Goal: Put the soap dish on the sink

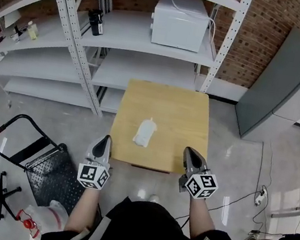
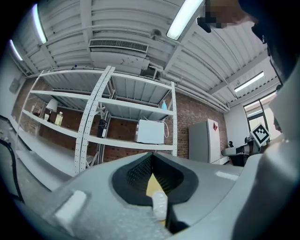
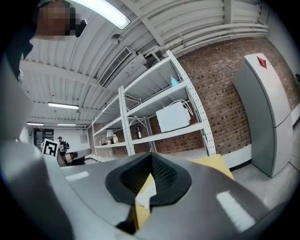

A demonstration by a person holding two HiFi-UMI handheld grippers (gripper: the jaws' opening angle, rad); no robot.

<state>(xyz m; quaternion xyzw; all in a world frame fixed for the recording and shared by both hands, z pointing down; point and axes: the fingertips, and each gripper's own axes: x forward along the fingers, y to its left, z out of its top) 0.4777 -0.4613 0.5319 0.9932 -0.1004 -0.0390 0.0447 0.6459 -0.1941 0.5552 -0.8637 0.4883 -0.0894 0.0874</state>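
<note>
White metal shelving [image 1: 82, 47] fills the far side, with a grey cabinet [image 1: 282, 88] at far right. Before them stands a square wooden table [image 1: 179, 116]. A white microwave [image 1: 179, 23] sits on a shelf. The left gripper [image 1: 104, 138] and right gripper [image 1: 189, 151] hover at the table's near edge, both clenched on nothing. The white soap dish [image 1: 144, 133] lies on the table, between them and slightly farther.

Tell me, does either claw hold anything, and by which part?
Nothing is held: left claw and right claw are shut and empty; the white object lies untouched on the table.

Head view looks steeply down — gripper views level, sharing shelving [image 1: 125, 34].
</note>
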